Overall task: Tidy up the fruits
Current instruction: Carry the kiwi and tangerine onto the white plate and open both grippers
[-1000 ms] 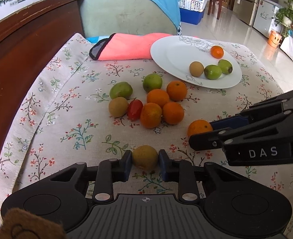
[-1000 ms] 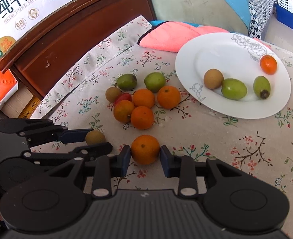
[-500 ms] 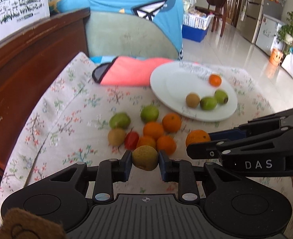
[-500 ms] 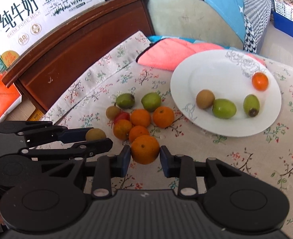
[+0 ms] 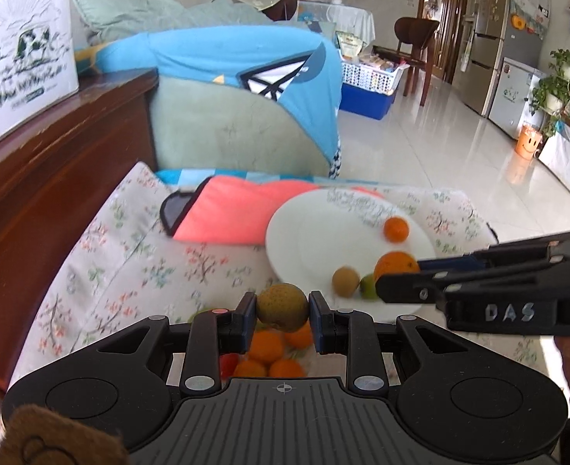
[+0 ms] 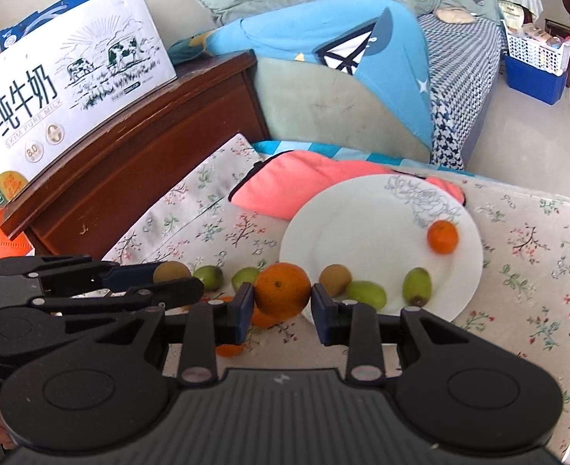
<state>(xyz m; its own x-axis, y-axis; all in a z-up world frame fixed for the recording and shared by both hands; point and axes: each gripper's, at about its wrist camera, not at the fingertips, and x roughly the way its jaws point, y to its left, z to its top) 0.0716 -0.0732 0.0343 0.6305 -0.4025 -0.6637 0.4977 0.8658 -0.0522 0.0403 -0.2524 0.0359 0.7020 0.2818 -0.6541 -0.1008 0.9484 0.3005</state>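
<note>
The left gripper is clamped on a round brown kiwi, the right gripper on a round orange, above the floral tablecloth. Nearby, a white plate holds four fruits beside a pink cloth.

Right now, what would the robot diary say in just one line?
left gripper: jaws shut on brown fruit | right gripper: jaws shut on orange | both above tablecloth | white plate: four fruits

A pink cloth lies on the floral tablecloth — milk carton behind.
</note>
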